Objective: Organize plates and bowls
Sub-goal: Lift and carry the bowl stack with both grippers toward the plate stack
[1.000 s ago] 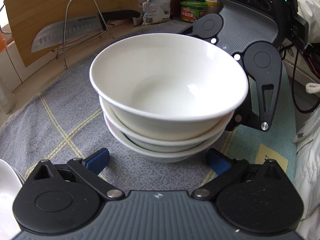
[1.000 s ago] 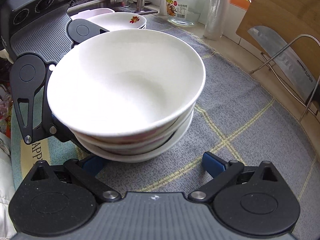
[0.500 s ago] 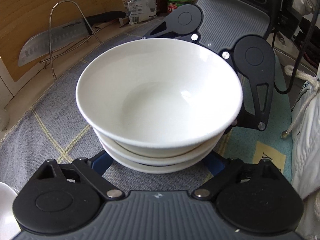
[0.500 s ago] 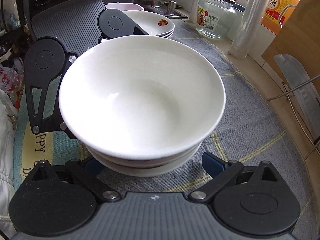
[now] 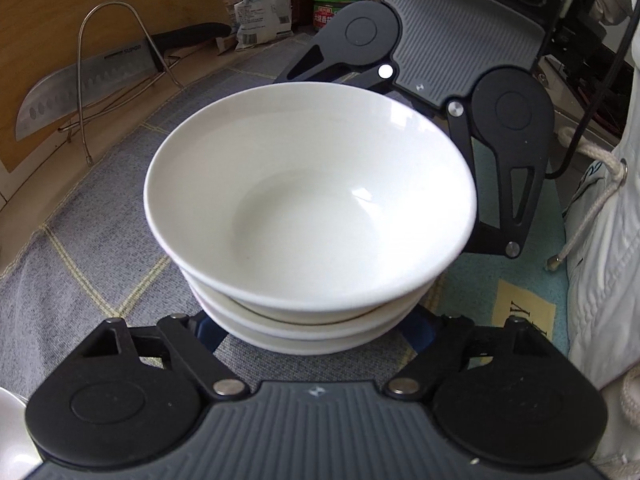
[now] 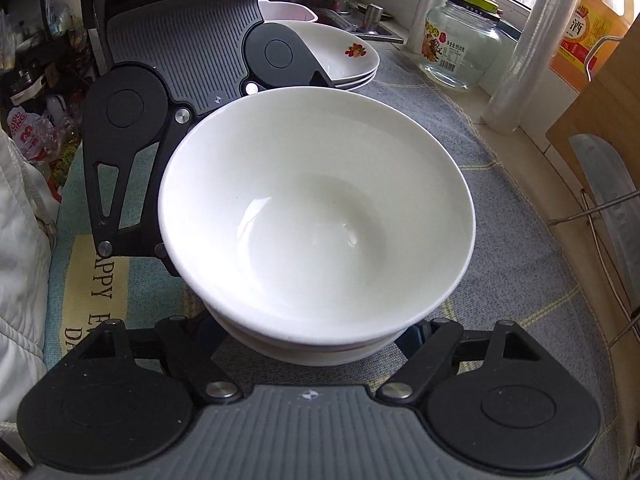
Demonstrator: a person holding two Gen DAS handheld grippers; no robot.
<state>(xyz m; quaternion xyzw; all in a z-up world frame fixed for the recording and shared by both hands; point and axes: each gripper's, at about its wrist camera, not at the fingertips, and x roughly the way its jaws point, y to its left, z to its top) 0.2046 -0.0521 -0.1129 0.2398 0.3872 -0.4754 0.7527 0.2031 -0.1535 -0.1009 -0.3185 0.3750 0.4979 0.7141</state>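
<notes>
Both claws have just been closing: the left gripper [image 5: 316, 330] and right gripper [image 6: 316, 338] now flank the stack of white ceramic bowls [image 5: 310, 204] on the grey checked cloth [image 5: 92, 216], apparently pinching its base, ready for lifting.

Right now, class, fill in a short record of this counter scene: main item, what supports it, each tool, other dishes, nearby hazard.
main item: stack of white bowls
support: grey checked cloth
left tool: jaws closed in on the stack's base from one side
right tool: likewise, opposite side
other dishes: flower-print plates
hazard: kitchen knife against wire rack
</notes>
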